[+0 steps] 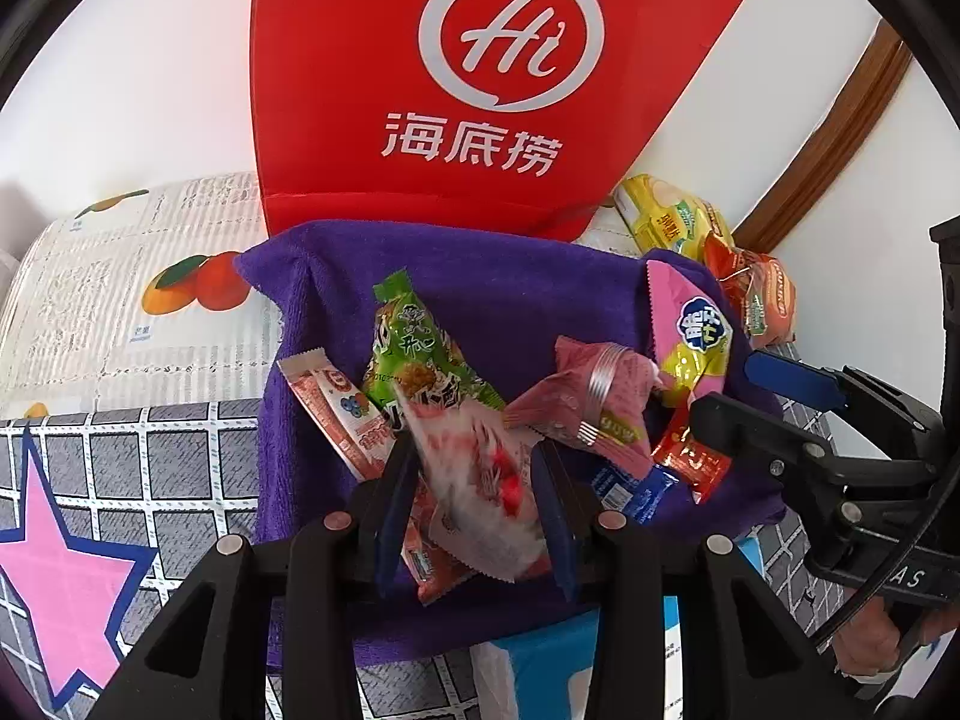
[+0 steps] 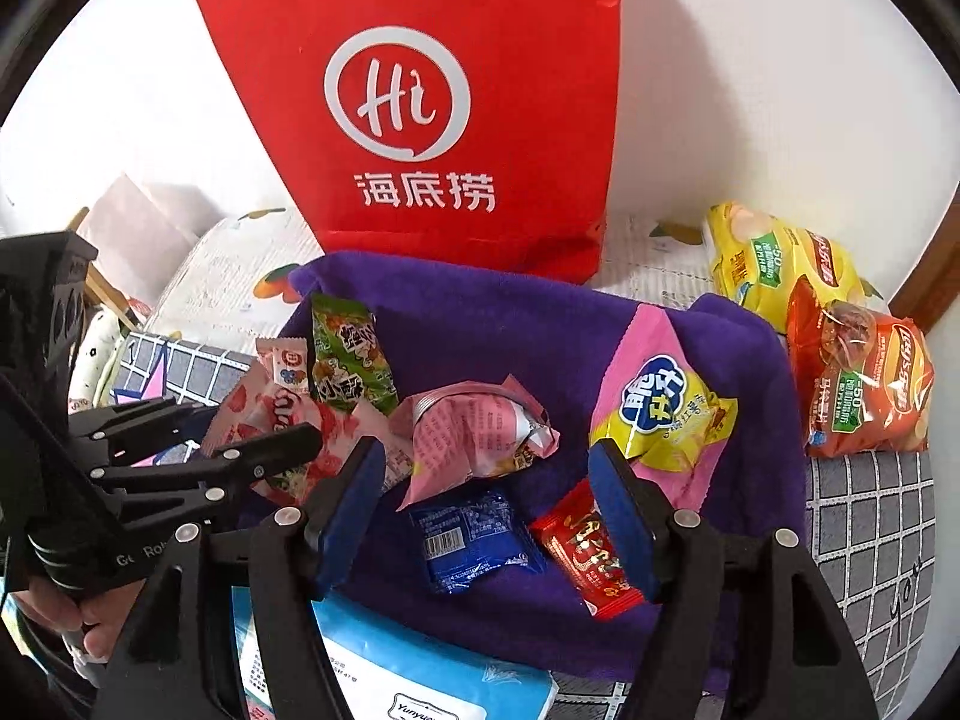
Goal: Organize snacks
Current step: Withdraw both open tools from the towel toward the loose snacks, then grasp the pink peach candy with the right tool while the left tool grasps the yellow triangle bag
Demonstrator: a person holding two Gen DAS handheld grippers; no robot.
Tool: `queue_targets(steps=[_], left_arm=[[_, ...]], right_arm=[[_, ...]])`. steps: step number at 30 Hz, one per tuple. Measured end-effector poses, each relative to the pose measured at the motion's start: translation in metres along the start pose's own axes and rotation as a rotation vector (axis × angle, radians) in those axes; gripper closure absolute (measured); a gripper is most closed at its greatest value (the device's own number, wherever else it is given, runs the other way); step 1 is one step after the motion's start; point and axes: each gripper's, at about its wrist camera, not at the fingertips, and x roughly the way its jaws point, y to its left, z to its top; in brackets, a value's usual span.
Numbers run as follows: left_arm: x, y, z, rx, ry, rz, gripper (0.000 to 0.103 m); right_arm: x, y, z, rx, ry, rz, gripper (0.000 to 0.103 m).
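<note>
Pointing steeply downward over the purple towel [image 1: 492, 294], the left hand-held gripper [image 1: 480, 498] clamped a white-and-red snack packet [image 1: 480, 474] between its narrow-set jaws. The right hand-held gripper [image 2: 492, 516], tilted down likewise, hung with jaws half apart and empty above a blue packet [image 2: 474, 540] and a red packet [image 2: 585, 552] lying on the towel, before the red paper bag [image 2: 432, 120].

It looked like a home bedroom — a checked bedsheet [image 1: 180, 468], a fruit-print pillow [image 1: 138, 300] and white walls showed it.
</note>
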Motion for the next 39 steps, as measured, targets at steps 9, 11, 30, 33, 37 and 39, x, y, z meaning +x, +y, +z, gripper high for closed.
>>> queue_targets(steps=[9,11,30,33,37,39], left_arm=[[-0.018,-0.006,0.003,0.017,-0.037,0.015,0.052],[-0.026,-0.009,0.003,0.023,-0.055,0.019,0.051],[-0.125,-0.035,-0.025,0.094,-0.202,0.022,0.051],[-0.144,-0.023,-0.041,0.081,-0.205,0.059,0.051],[-0.161,0.003,-0.065,0.040,-0.189,0.101,0.045],[-0.167,0.015,-0.079,0.018,-0.175,0.120,0.045]], right_arm=[[-0.022,-0.001,0.001,0.005,-0.055,-0.011,0.033],[-0.028,-0.001,0.002,0.009,-0.068,-0.023,0.033],[-0.133,-0.003,-0.087,0.150,-0.131,-0.106,0.032],[-0.130,0.011,-0.101,0.153,-0.106,-0.085,0.032],[-0.117,0.035,-0.119,0.147,-0.067,-0.032,0.032],[-0.110,0.049,-0.128,0.134,-0.052,-0.006,0.032]])
